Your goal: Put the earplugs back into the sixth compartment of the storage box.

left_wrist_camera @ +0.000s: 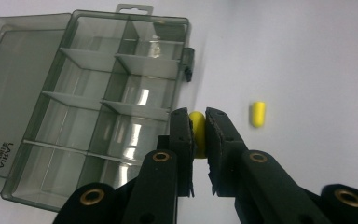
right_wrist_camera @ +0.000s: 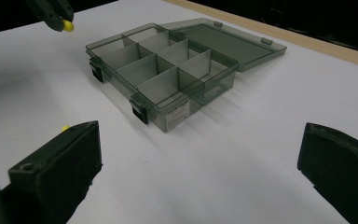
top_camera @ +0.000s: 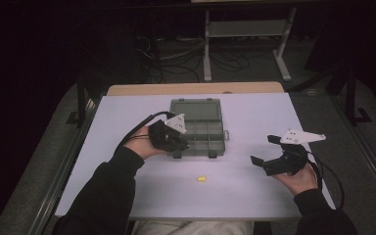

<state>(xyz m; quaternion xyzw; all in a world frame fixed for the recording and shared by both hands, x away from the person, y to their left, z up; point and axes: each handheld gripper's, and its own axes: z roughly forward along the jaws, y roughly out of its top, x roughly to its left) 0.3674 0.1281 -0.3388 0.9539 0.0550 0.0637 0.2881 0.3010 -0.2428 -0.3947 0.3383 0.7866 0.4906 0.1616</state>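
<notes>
The left gripper (left_wrist_camera: 198, 126) pinches a yellow plug (left_wrist_camera: 196, 133) just beside the organizer box (left_wrist_camera: 93, 102), at its latch edge; a compartment lies a short reach away. The right gripper (top_camera: 263, 149) hangs wide open, well apart from the box.

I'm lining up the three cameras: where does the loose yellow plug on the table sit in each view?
High view: plug, bottom centre, nearer than the box.
Left gripper view, right of centre, right of the jaws.
Right gripper view: yellow speck at the left jaw's top edge, probably it.
Shared landmark: the box.
</notes>
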